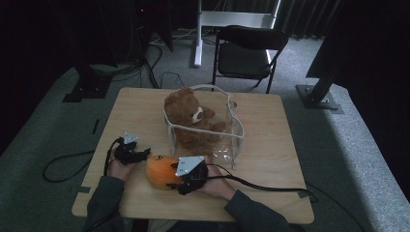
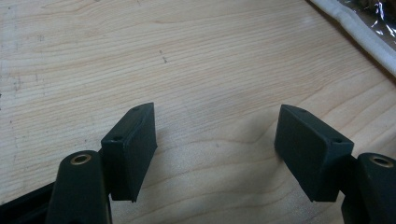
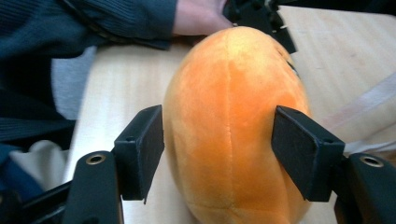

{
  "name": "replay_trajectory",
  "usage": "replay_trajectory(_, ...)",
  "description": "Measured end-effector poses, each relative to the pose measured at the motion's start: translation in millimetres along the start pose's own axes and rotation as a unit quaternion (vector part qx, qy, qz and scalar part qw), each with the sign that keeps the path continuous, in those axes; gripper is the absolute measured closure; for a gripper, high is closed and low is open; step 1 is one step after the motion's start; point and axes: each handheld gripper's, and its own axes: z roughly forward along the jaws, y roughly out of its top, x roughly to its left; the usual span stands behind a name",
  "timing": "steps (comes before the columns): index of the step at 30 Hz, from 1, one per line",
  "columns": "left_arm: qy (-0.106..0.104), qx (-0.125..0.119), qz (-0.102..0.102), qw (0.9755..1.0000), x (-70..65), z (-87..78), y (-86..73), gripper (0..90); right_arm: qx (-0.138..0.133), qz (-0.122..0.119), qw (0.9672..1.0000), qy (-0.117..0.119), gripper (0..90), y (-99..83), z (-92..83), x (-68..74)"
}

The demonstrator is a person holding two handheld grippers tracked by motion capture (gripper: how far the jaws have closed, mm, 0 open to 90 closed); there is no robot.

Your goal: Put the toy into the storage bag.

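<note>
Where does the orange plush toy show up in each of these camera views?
High view: the orange plush toy lies at the table's near edge, left of the right gripper.
Left gripper view: not in it.
Right gripper view: orange plush toy at centre, between the jaws.
Shared landmark: the wooden table, whose top appears everywhere.

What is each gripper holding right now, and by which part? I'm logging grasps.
Left gripper: open, nothing held. Right gripper: jaws flank the orange plush toy at its sides; whether the pads press it cannot be told.
</note>
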Motion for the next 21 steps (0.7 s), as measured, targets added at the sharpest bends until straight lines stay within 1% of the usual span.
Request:
replay_trajectory(2,0.0,0.0,0.0,1.0,0.0,0.0,0.0,30.1,-0.002,-0.009,0.9999,-0.013,33.5,-0.4,0.7,0.2)
replay_trajectory(6,0.0,0.0,0.0,1.0,0.0,0.0,0.0,30.1,-0.004,-0.015,0.9992,-0.036,30.9,-1.0,2.0,-1.2)
replay_trajectory(9,0.0,0.0,0.0,1.0,0.0,0.0,0.0,30.1,-0.003,-0.009,0.999,-0.043,28.0,-1.2,2.3,-3.4)
replay_trajectory(11,0.0,0.0,0.0,1.0,0.0,0.0,0.0,30.1,0.004,-0.007,0.9986,-0.052,23.3,-1.8,3.6,-5.1)
replay_trajectory(12,0.0,0.0,0.0,1.0,0.0,0.0,0.0,30.1,0.011,-0.002,0.9986,-0.053,21.6,-2.8,5.0,-6.7)
replay_trajectory(13,0.0,0.0,0.0,1.0,0.0,0.0,0.0,30.1,0.015,0.006,0.9988,-0.047,20.8,-4.3,6.6,-7.9)
replay_trajectory(15,0.0,0.0,0.0,1.0,0.0,0.0,0.0,30.1,0.016,0.014,0.9988,-0.044,18.9,-6.5,9.7,-9.6)
replay_trajectory(18,0.0,0.0,0.0,1.0,0.0,0.0,0.0,30.1,0.012,0.019,0.9989,-0.04,18.0,-6.7,11.7,-11.2)
replay_trajectory(21,0.0,0.0,0.0,1.0,0.0,0.0,0.0,30.1,0.014,0.035,0.9989,-0.027,17.4,-7.4,13.2,-15.3)
